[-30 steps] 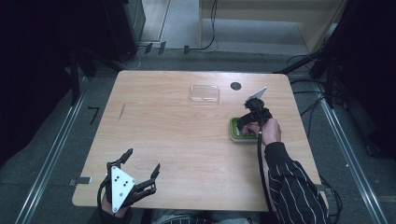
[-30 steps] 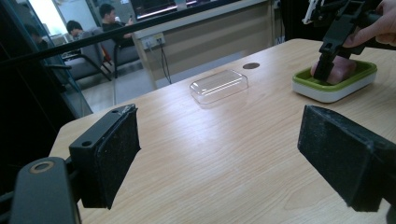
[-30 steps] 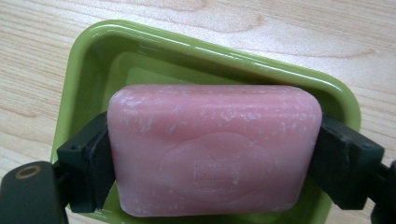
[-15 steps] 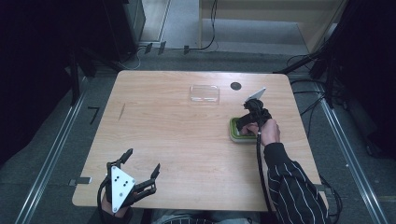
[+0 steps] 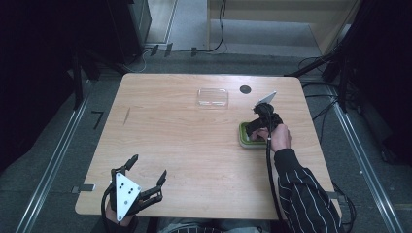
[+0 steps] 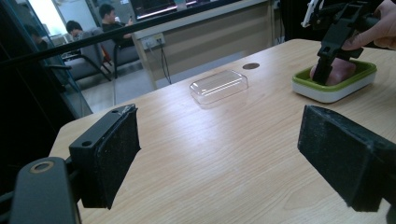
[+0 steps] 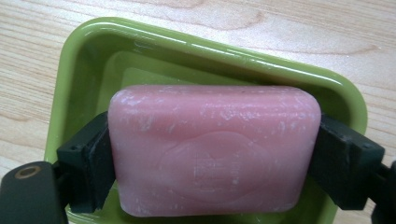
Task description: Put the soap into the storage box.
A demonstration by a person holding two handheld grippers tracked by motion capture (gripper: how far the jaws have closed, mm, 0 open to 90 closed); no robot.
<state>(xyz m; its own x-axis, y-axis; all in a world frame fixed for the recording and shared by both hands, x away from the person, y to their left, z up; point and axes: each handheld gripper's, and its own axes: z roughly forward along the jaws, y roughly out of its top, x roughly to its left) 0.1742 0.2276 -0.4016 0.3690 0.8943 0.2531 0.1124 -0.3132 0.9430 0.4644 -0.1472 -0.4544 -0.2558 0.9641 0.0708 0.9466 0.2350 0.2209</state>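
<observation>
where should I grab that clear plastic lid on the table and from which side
Take the clear lid across its two long edges, coming straight down from above. It lies flat and low on the table, apart from the soap dish, so a sideways approach offers little to grip.

Left gripper (image 5: pixel 145 177) jaws wide apart, right gripper (image 5: pixel 254 130) jaws clamped.

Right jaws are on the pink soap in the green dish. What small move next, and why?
Probably a short straight lift. The right gripper has its jaws pressed on both ends of the pink soap, which sits inside the green dish; rising clears the rim before any sideways move.
</observation>
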